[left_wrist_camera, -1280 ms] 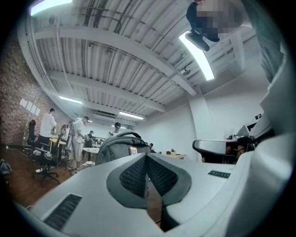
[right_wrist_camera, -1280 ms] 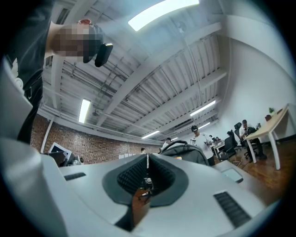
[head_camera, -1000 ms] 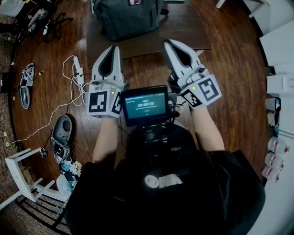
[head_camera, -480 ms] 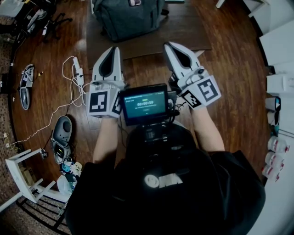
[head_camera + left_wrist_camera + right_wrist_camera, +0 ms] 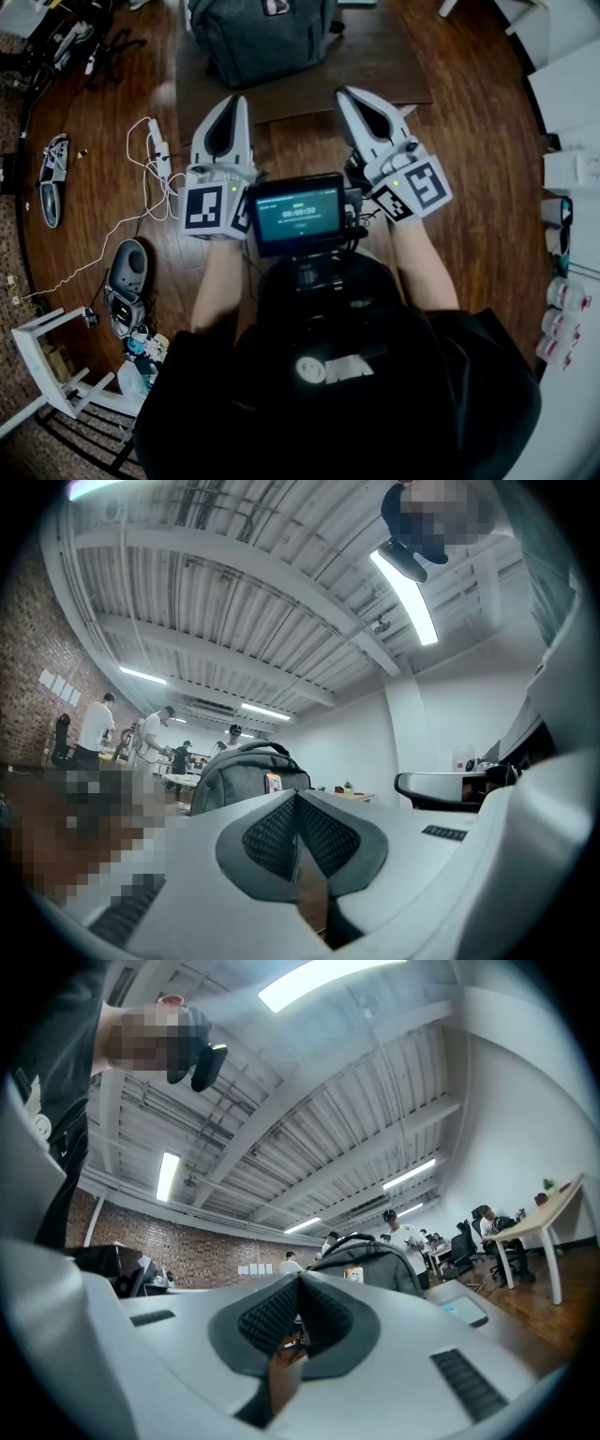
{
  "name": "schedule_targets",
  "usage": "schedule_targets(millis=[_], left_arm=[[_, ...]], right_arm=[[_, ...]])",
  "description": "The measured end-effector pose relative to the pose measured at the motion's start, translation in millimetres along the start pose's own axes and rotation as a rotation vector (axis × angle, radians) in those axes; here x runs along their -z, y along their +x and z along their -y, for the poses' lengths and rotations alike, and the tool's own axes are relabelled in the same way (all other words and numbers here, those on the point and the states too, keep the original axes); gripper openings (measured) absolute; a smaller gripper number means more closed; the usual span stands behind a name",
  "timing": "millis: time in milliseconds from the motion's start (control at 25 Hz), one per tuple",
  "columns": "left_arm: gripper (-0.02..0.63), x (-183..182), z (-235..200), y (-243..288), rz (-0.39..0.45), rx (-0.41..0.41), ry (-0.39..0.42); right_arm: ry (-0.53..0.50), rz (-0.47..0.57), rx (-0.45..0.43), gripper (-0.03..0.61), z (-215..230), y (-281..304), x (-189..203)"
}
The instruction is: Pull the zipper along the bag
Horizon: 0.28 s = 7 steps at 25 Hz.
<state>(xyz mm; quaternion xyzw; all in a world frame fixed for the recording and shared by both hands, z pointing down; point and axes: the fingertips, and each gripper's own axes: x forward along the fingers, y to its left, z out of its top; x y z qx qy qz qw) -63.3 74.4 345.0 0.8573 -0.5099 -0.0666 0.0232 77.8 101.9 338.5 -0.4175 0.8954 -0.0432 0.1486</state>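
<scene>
Ahead, bag upright, long axis vertical.

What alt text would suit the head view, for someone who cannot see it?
Seen from above, a person holds a left gripper and a right gripper, both shut, short of a grey backpack on a brown table. A lit screen sits between the grippers; white cables lie on the floor.

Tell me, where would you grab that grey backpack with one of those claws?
Probably the carry loop on top of the backpack. It stands upright and the loop arches clear of it, thin enough for a claw to close on, so come from the near side, over the top. The left claw and right claw are shut, short of it.
</scene>
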Motion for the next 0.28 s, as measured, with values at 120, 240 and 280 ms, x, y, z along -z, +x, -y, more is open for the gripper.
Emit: schedule_targets(millis=[120, 240, 280], left_arm=[[0.000, 0.6, 0.0, 0.0, 0.000, 0.002, 0.000], [0.000, 2.1, 0.2, -0.4, 0.000, 0.003, 0.002], [0.000, 2.7, 0.3, -0.5, 0.000, 0.003, 0.003]], right_arm=[[-0.003, -0.001, 0.000, 0.009, 0.0, 0.0, 0.7], [-0.003, 0.002, -0.002, 0.009, -0.5, -0.5, 1.1], [-0.003, 0.004, -0.003, 0.009, -0.8, -0.6, 1.1]])
